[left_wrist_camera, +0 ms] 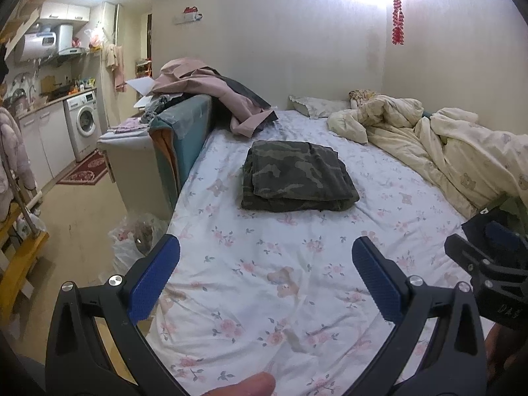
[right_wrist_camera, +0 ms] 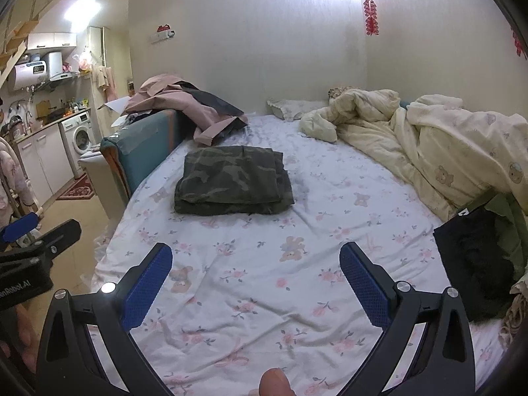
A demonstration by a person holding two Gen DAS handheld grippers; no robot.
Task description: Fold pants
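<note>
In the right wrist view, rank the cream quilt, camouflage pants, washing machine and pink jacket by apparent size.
1. Cream quilt
2. Camouflage pants
3. Pink jacket, partly hidden, so close to the pants
4. Washing machine, which stands farther away, so its true size is unsure

Bare sheet (left_wrist_camera: 264, 280) ahead; folded pants (left_wrist_camera: 297, 175) mid-bed; duvet (left_wrist_camera: 445, 145) crowds right.

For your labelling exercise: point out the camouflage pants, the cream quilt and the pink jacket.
camouflage pants (left_wrist_camera: 297, 175): left wrist view, top folded layer.
cream quilt (right_wrist_camera: 429, 138): right wrist view, bunched middle.
pink jacket (left_wrist_camera: 198, 82): left wrist view, upper fold.
</note>
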